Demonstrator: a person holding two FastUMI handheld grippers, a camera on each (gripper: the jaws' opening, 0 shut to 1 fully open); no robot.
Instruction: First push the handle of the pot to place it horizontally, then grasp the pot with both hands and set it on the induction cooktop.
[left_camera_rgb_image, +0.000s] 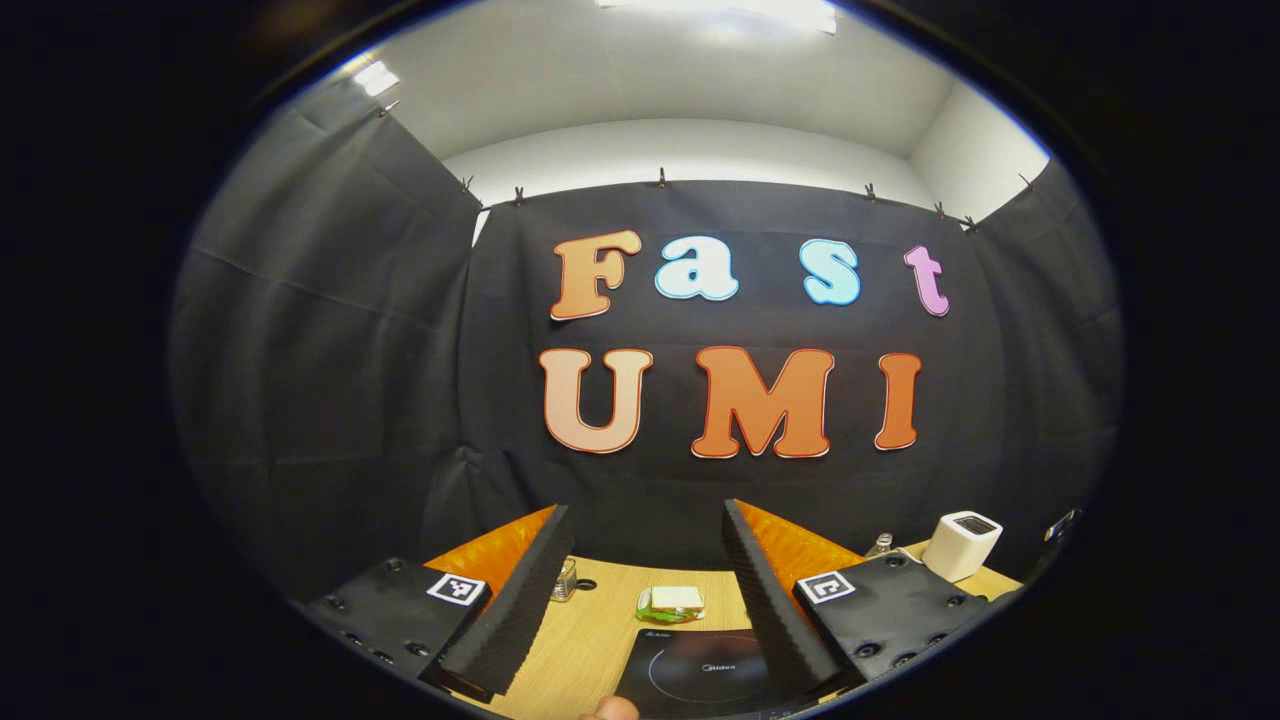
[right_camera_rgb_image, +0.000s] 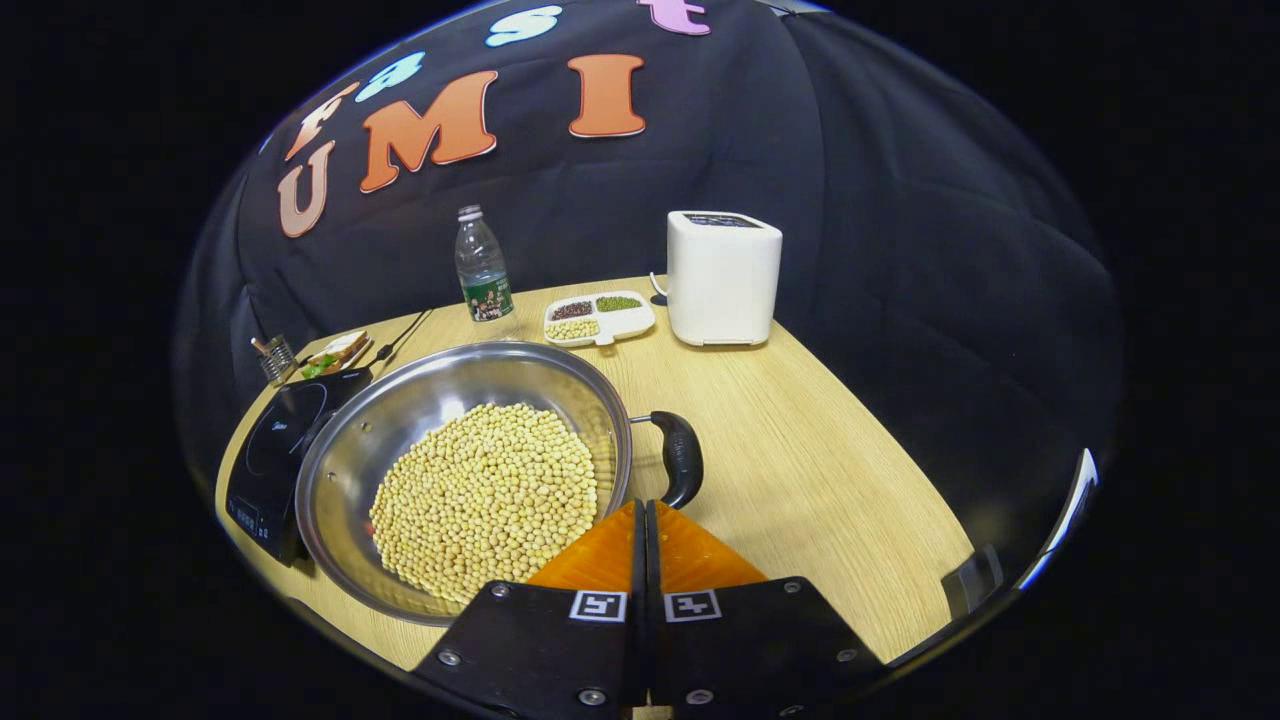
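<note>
In the right gripper view, the right gripper (right_camera_rgb_image: 645, 505) is seen with its two fingers closed flat against each other, nothing held between them. The tips are placed just beside the black handle (right_camera_rgb_image: 680, 457) of the pot (right_camera_rgb_image: 350, 450), near the rim; whether they touch the handle cannot be told. A closed claw makes one stiff point, which is judged to suit a push on the handle better than a grasp, so the first step seems to be in hand.

The pot, a wide steel pan, is set on the wooden table (right_camera_rgb_image: 800, 470), with its handle at about 3 o'clock of the bowl. It is filled in the middle with yellow soybeans (right_camera_rgb_image: 485, 495), a loose load that could slide if the pot is tilted. The induction cooktop (right_camera_rgb_image: 270, 450) lies at 9 o'clock, the pot's rim seeming to overlap its edge.

Behind, at 12 o'clock, a divided dish (right_camera_rgb_image: 600, 318) holds three sorts of beans (dark, green, pale). A water bottle (right_camera_rgb_image: 482, 265) and a white appliance (right_camera_rgb_image: 722, 278) stand near it.

In the left gripper view, the left gripper (left_camera_rgb_image: 648, 515) is held open and raised above the cooktop (left_camera_rgb_image: 700, 670), probably waiting for the two-handed lift.
</note>
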